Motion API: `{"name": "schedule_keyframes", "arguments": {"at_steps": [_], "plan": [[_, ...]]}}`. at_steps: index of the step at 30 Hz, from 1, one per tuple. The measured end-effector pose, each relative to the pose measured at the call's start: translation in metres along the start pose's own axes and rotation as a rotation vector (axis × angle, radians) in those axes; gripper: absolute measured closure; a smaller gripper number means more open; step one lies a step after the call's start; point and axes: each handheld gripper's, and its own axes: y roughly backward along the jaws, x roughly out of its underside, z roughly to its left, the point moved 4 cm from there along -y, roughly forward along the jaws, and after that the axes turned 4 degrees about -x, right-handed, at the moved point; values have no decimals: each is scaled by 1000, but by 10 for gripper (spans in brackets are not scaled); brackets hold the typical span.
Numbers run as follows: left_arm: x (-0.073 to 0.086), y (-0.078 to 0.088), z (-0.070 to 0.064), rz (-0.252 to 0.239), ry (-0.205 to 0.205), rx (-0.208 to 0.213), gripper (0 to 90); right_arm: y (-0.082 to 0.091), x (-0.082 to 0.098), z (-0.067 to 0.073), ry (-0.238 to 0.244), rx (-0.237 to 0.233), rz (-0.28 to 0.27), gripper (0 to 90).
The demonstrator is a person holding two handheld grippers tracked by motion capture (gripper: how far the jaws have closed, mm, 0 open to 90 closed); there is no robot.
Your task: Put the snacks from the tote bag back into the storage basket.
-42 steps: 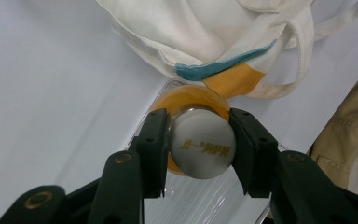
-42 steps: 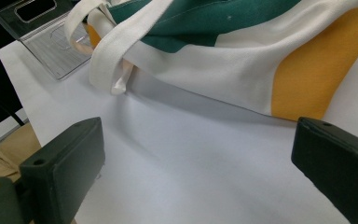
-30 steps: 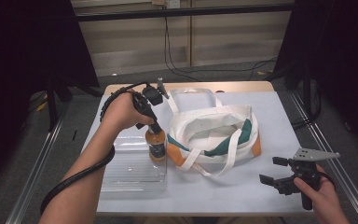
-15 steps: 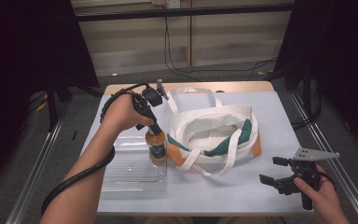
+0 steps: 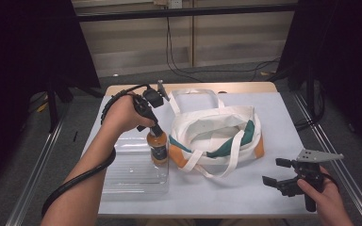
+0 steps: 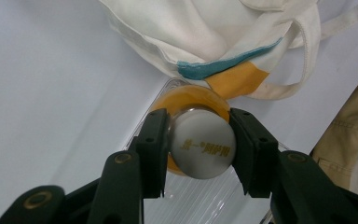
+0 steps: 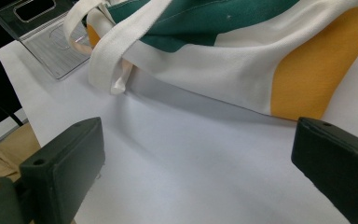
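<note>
Nothing had moved: left gripper (image 6: 199,145) fingers stayed clamped on the orange bottle's (image 5: 158,147) white cap (image 6: 202,143); right gripper (image 5: 279,173) fingers stood open.

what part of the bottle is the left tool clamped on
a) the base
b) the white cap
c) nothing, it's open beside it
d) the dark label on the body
b: in the left gripper view the left tool has one jaw pressed against each side of the white cap of the bottle, which stands upright in the clear tray beside the tote bag.
</note>
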Motion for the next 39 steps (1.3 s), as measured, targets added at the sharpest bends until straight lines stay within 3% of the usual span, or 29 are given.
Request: {"name": "schedule_keyframes", "arguments": {"at_steps": [2, 5, 18, 21, 28, 38, 39], "plan": [[1, 0, 1, 7, -11, 2, 589, 0, 0, 0, 4, -2, 1, 25], [4, 0, 1, -8, 16, 7, 589, 0, 0, 0, 2, -1, 1, 25], [9, 3, 4, -66, 25, 35, 549, -2, 0, 0, 6, -4, 4, 25], [10, 2, 4, -65, 25, 20, 528, -2, -1, 0, 3, -4, 3, 25], [13, 1, 5, -69, 34, 4, 440, -3, -1, 1, 5, -9, 5, 26], [20, 0, 7, -90, 73, -21, 242, -5, -2, 0, 5, -15, 6, 25], [21, 1, 8, -84, 62, -13, 234, -5, -2, -1, 4, -14, 6, 25]]}}
